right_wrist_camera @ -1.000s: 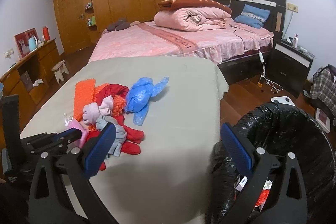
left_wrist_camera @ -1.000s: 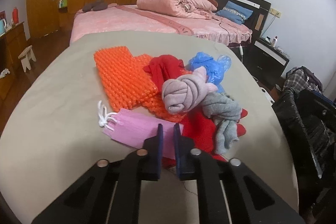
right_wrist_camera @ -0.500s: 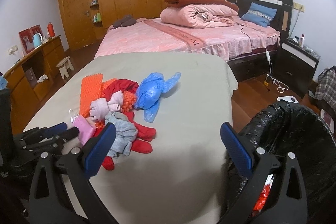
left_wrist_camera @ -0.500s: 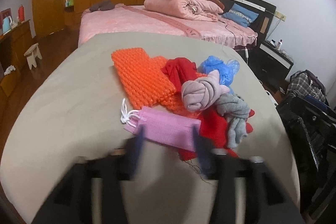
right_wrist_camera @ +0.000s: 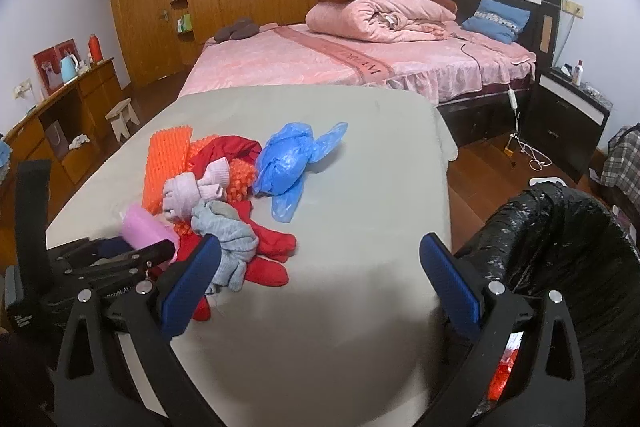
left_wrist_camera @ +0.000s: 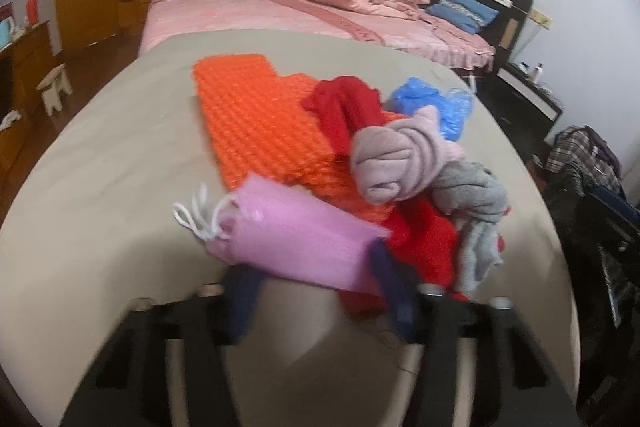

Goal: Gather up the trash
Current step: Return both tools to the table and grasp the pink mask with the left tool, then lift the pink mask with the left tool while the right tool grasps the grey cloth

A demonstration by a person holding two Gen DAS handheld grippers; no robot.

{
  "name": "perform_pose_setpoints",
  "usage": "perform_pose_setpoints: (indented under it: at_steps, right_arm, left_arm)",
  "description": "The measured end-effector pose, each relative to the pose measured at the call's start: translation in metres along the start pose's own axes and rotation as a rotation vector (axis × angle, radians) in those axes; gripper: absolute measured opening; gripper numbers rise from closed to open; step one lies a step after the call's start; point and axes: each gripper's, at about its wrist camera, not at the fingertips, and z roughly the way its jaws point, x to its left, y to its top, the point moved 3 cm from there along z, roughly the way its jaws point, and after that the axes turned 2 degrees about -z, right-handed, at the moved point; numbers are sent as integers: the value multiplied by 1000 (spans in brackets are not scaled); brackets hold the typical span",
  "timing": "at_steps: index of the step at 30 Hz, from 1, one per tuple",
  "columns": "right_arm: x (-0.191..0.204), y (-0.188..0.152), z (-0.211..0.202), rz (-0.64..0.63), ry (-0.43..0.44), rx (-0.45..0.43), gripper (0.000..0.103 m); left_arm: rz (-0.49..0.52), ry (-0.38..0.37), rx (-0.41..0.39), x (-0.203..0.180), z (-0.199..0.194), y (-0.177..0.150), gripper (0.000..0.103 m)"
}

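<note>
Fingers of the left gripper [left_wrist_camera: 316, 291] stand wide apart at the bottom of the left wrist view, one on each side of the near edge of a pink face mask [left_wrist_camera: 296, 247]; they hold nothing yet. The spread looks set to take the mask across its width, which suits a flat, limp thing. Motion blur hides whether the tips touch it. White ear loops [left_wrist_camera: 196, 217] trail off the mask's left end and could snag on the pile when it is lifted.

Beyond the mask, mid-frame, lies an orange bumpy mat [left_wrist_camera: 256, 123], with a red cloth [left_wrist_camera: 344, 111], a rolled pink sock [left_wrist_camera: 396, 163], a grey sock [left_wrist_camera: 472, 203] and a blue plastic bag [left_wrist_camera: 436, 107] heaped to its right, all on the grey-covered bench [left_wrist_camera: 120, 155]. The mask sits nearest the bench edge, likely why it is first.

The right gripper [right_wrist_camera: 320, 283] is also wide open and empty, low in its own view, hovering over bare bench just right of the heap. At the lower right of that view a bin lined with a black bag [right_wrist_camera: 560, 247] stands beside the bench, within easy reach for dropping. Something red [right_wrist_camera: 506, 373] already lies inside it.
</note>
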Motion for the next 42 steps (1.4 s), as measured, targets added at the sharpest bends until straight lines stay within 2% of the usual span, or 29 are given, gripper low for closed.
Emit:
perform_pose_setpoints:
  at_steps: [1,2,3,7,10,15,20,24,28,30,34,42]
  right_arm:
    - [2,0,1,-1,2,1,97]
    - [4,0,2,-5,5,3,97]
    - [5,0,3,-7,7,3,97]
    - [9,2,2,-11,21,-3,96]
    - [13,4,-1,-8,39,-18,95]
    - [23,8,7,-12,92,-1,79]
    - [41,8,21,-45,140,24,60]
    - [52,7,35,-68,156,56,56]
    - [59,0,48,-91,172,106,40]
    - [58,-2,50,-93,164,110,36]
    - [52,2,42,-67,182,99,33]
    - [37,28,-4,-21,207,-1,33]
  left_arm:
    - [8,-10,-2,-2,-1,0,29]
    - [12,-14,-5,-2,-2,0,26]
    - [13,-27,-6,-2,-2,0,15]
    - [7,-39,-50,-2,-17,3,5]
    - [10,-36,-82,-3,-31,7,4]
    - [12,-37,-132,1,-56,14,4]
    - [14,-23,-130,6,-59,15,4]
    - [2,-14,-125,11,-57,16,4]
    - [1,-13,-128,13,-56,16,4]
    - [4,-14,-133,12,-57,18,4]
    - [10,-16,-149,9,-62,21,4]
    - [33,-24,-184,-6,-76,34,4]
